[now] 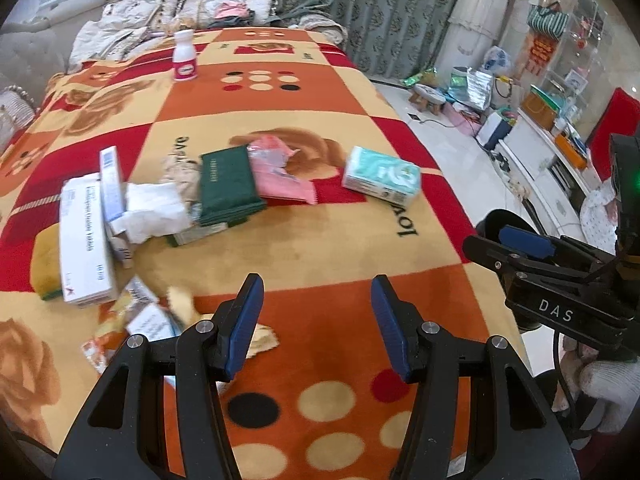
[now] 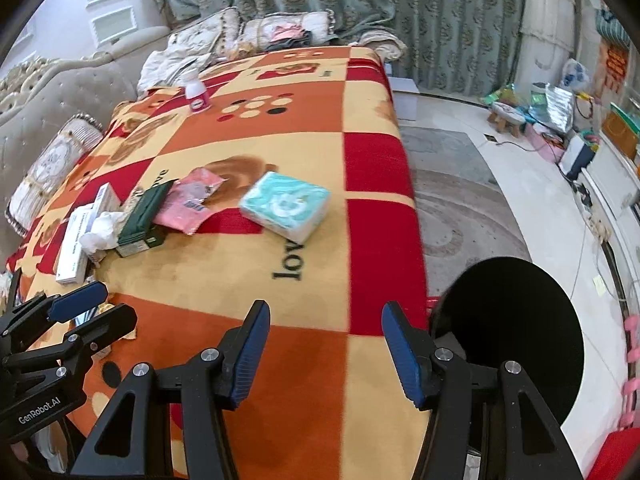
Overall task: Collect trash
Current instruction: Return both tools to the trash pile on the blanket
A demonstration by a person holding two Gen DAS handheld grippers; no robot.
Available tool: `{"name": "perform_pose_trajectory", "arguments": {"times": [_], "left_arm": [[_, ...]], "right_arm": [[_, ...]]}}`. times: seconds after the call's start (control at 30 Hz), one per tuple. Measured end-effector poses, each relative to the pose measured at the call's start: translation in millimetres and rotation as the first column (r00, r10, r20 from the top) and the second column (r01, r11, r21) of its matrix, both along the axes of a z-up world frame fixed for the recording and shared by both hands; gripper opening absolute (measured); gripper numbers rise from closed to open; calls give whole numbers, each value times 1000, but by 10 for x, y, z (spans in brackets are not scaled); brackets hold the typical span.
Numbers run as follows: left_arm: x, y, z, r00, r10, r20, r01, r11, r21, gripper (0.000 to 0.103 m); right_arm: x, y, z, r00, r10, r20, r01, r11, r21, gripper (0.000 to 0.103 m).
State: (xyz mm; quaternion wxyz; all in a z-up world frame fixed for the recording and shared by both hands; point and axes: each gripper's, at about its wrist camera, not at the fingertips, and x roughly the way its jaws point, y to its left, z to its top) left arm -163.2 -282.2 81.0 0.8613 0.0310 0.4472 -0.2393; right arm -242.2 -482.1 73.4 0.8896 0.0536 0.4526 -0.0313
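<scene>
Both tools empty over the blanket, pointing steeply down: left gripper with jaws apart, nothing between the pads; right gripper likewise apart, nothing between them, last step of widening only slight. Directly beside the right jaw of the right gripper, off the blanket edge: round black bin, dark mouth facing up, rim smooth and rigid. Just left of the left gripper's left jaw: torn wrapper scraps, thin, crinkled, irregular; probably best pinched at a raised edge rather than pressed flat into the plush pile. Further ahead and left: long white carton, stiff card with sharp corners; likely best gripped across the narrow width. Beside it, crumpled white tissue, soft and compressible; a loose bunch, so a deep close advisable. Ahead of centre: dark green packet, flat with a matte face, overlapping a pink torn pouch, glossy film. Ahead and right: teal tissue pack, soft-sided block in slick wrap. Far ahead: small white bottle, upright, pink label, hard plastic. Advisable order, as judged: nearest scraps first, then transfer to the bin.
</scene>
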Motion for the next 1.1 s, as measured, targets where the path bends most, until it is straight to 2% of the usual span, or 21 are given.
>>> {"name": "perform_pose_trajectory", "arguments": {"times": [0.7,0.97,1.1], "left_arm": [[88,702,80,993,117,14,-118,993,5,55],[289,1332,35,971,239,-9,-239,971,0,55],[428,1581,-21,958,282,-48,-284,958,-34,55]], "right_arm": [[231,657,36,992,124,-9,-124,992,-11,60],[344,876,38,984,177,-9,-177,984,18,61],[406,968,55,980,199,-7,-199,979,48,61]]}}
